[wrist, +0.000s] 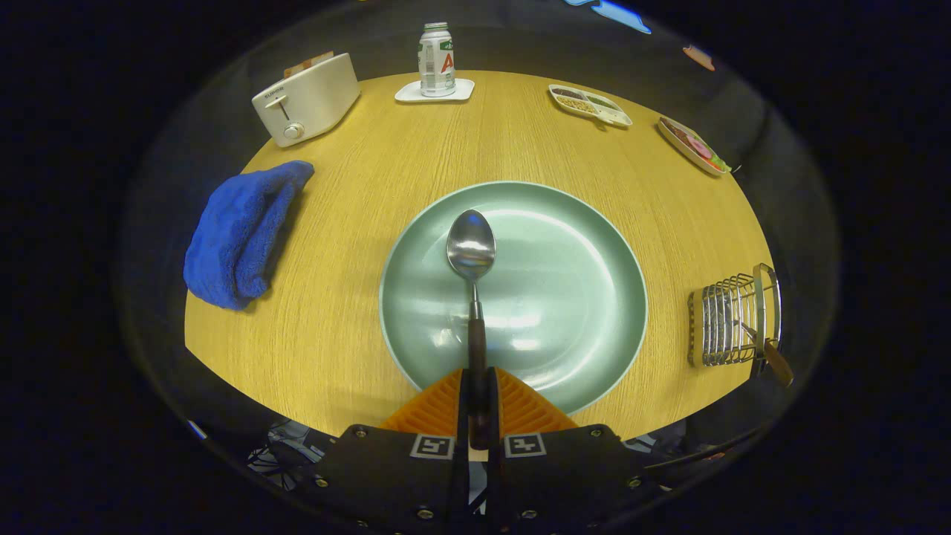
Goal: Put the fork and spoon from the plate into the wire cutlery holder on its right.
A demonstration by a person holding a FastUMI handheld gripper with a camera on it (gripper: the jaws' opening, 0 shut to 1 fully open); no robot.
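A steel spoon point(471, 256) with a dark handle points away from me, its handle clamped between the two fingers of my gripper point(475, 386), which is shut on it. The bowl of the spoon hovers over the pale green plate point(579, 297) just beyond the fingers. To the plate's right stands the wire cutlery holder point(732, 319), near the table's right edge; a wooden-handled utensil, probably the fork point(773, 357), leans in it with its handle sticking out to the right.
A blue towel point(241, 234) lies left of the plate. At the far side of the round wooden table point(356, 223) are a white toaster point(306, 98), a can on a white coaster point(436, 63), and two snack trays point(591, 105) point(692, 145).
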